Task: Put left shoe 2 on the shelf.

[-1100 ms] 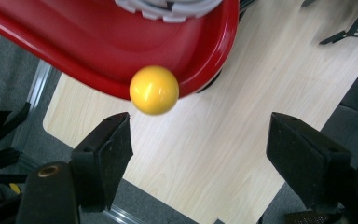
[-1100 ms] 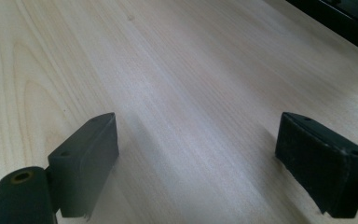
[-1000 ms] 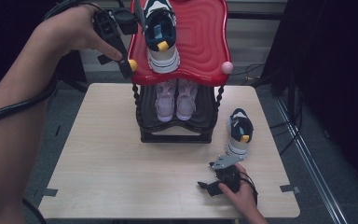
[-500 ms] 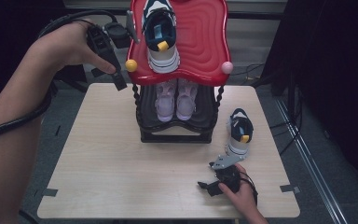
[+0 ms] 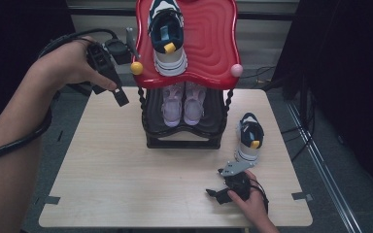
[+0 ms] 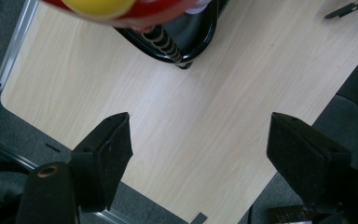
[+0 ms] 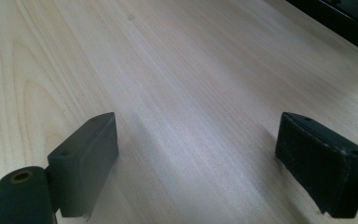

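From above, we see the left gripper drop away from the sneaker on the red shelf, jaws spread, empty. Its own view: bare table. The right gripper rests unmoved on the wood, jaws wide, empty.

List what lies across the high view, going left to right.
Left tongs → yellow knob → dark blue and white sneaker on the red top shelf → pink knob → matching sneaker on the table.

bare table beside rack
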`<state>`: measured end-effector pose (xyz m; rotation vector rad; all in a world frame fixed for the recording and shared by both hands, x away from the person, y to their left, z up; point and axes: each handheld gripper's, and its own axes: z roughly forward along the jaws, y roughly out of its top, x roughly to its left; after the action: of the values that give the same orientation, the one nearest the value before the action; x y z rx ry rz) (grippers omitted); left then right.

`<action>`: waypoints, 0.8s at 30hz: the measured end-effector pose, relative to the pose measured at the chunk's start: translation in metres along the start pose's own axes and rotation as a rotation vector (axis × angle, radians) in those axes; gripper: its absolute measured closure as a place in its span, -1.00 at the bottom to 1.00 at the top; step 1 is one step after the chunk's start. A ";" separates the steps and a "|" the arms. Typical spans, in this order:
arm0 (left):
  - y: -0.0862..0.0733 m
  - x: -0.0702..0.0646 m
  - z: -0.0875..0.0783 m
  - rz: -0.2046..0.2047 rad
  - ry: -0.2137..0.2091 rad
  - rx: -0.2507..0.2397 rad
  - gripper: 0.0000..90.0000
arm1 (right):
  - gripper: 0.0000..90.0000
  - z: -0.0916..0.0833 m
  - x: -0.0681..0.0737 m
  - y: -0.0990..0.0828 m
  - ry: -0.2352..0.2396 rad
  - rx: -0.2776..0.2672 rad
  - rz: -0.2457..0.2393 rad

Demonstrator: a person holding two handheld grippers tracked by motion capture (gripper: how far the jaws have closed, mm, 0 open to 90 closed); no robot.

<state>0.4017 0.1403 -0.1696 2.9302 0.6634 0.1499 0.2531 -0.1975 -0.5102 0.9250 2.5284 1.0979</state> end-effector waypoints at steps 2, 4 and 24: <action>-0.004 0.000 0.003 0.000 -0.001 0.011 -0.52 | -0.72 0.000 0.000 0.000 0.000 0.000 0.001; -0.006 -0.002 0.005 -0.006 0.001 0.003 -0.52 | -0.72 0.000 0.000 0.000 0.000 0.000 -0.002; -0.020 -0.011 0.054 -0.009 -0.033 0.024 -0.52 | -0.72 0.000 0.000 0.000 0.002 -0.002 0.001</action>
<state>0.3900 0.1476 -0.2271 2.9453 0.6785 0.0930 0.2532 -0.1975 -0.5100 0.9254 2.5281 1.1017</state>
